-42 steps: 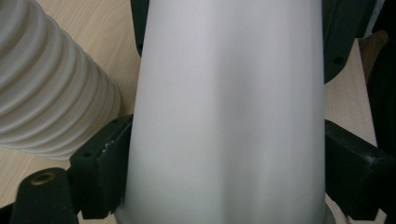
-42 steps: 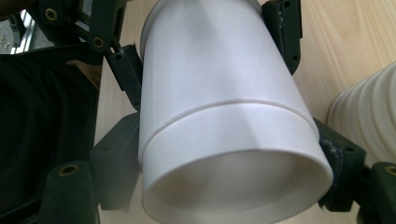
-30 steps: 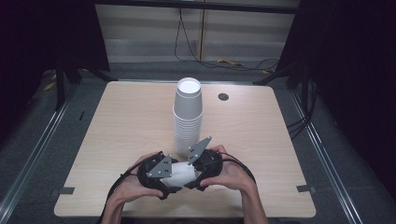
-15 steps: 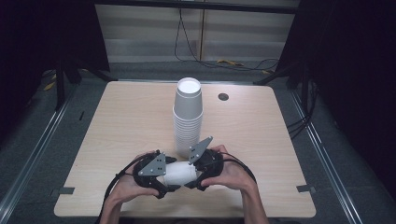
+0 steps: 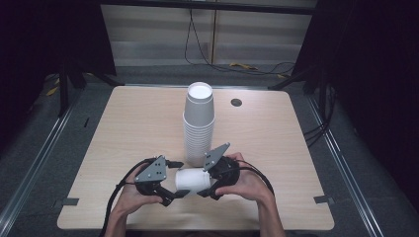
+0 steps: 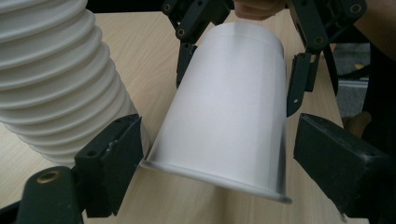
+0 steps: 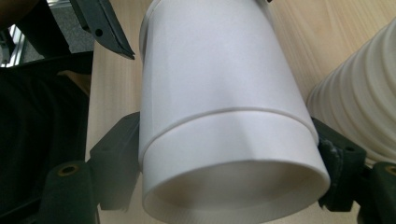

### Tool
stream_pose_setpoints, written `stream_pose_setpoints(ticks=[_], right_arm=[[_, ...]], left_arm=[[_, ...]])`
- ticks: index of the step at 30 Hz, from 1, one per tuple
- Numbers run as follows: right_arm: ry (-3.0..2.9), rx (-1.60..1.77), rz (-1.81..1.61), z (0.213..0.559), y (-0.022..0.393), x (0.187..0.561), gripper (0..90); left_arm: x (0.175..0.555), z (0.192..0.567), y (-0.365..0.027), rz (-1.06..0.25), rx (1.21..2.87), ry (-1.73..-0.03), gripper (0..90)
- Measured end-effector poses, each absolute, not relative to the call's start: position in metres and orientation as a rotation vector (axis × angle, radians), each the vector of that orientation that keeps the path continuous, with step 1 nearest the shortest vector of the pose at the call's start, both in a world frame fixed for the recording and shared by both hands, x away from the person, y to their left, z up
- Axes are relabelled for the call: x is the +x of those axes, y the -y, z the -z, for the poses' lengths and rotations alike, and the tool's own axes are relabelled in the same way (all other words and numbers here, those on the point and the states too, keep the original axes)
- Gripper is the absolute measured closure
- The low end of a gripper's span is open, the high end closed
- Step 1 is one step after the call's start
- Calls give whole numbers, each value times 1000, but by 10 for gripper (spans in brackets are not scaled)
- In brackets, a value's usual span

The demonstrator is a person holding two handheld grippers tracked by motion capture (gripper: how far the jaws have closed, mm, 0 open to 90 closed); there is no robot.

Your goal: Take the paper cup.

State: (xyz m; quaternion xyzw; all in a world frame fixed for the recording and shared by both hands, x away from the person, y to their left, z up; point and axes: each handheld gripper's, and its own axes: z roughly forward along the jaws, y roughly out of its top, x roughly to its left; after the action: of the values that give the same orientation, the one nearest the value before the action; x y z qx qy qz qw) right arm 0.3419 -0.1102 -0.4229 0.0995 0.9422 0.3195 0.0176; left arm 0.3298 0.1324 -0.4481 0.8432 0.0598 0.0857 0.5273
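A cup stack (image 5: 199, 118) stood at frame centre on the table (image 5: 123, 123); below it, a single cup (image 5: 192, 180) lay sideways between the left gripper (image 5: 170, 192) and right gripper (image 5: 210, 190).

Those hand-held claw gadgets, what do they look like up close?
Each is black, with two blocky black jaws on jointed links fixed by brass-coloured pins. The left claw and right claw each carry a grey three-cornered plate and trail a black cable. The person's forearms are bare, no sleeves.
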Motion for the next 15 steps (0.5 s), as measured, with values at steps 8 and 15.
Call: stream_pose_setpoints(ticks=[8,15], right_arm=[[-2901,371,-1007,427,116,344,227],[-2861,418,-1037,429,123,343,226]], left_arm=[[332,450,-138,-209,1939,-222,156],[334,448,-141,-198,1881,-244,155]])
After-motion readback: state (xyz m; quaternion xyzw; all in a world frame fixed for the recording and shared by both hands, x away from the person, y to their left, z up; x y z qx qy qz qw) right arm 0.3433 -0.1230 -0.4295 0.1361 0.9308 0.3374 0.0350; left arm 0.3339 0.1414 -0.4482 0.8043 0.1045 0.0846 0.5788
